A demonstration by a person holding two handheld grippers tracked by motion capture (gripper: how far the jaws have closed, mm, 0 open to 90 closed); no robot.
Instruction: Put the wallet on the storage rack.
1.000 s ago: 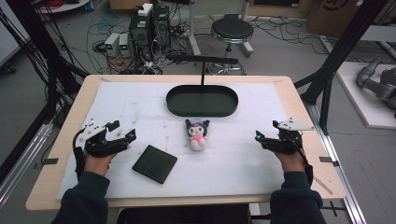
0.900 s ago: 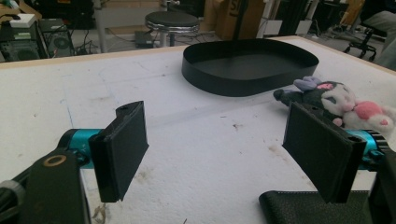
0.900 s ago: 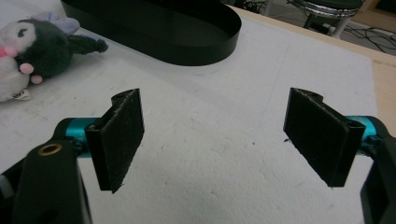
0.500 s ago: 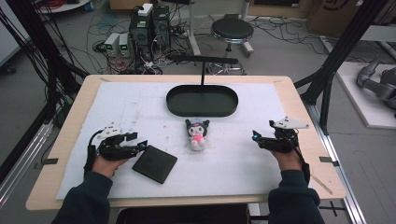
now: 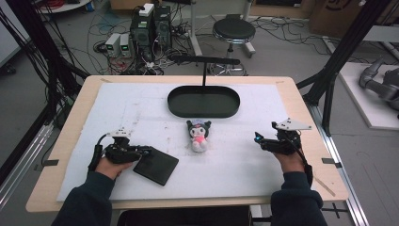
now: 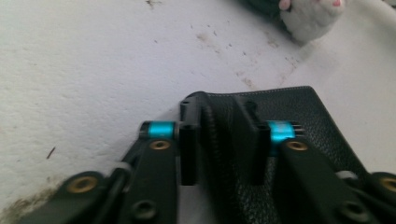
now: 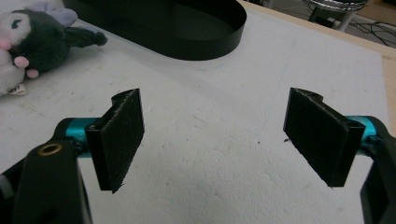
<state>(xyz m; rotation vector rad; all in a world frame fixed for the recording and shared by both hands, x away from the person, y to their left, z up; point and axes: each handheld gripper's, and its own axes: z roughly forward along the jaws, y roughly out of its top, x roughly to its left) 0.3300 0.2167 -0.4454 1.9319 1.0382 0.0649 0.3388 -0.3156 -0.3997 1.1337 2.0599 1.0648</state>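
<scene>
A black leather wallet (image 5: 159, 166) lies flat on the white mat at front left. My left gripper (image 5: 146, 151) is at its left edge. In the left gripper view the jaws of this gripper (image 6: 219, 140) stand close together with the wallet's (image 6: 317, 121) raised edge pinched between them. A small plush toy (image 5: 198, 135) with a dark head and pink body lies mid-table; its white part (image 6: 310, 18) shows beyond the wallet. My right gripper (image 5: 258, 139) hovers open at the right, with bare mat between the jaws (image 7: 219, 135). The plush (image 7: 32, 37) lies to its left.
A black oval tray (image 5: 175, 106) sits behind the plush, its rim (image 7: 205, 44) ahead of the right gripper. A black T-shaped stand (image 5: 203, 60) rises at the table's far edge. The white mat (image 5: 263, 103) covers most of the wooden table.
My left gripper has moved right and toward the front, reached the wallet and narrowed its jaws on the wallet's edge. The right gripper has barely shifted.
</scene>
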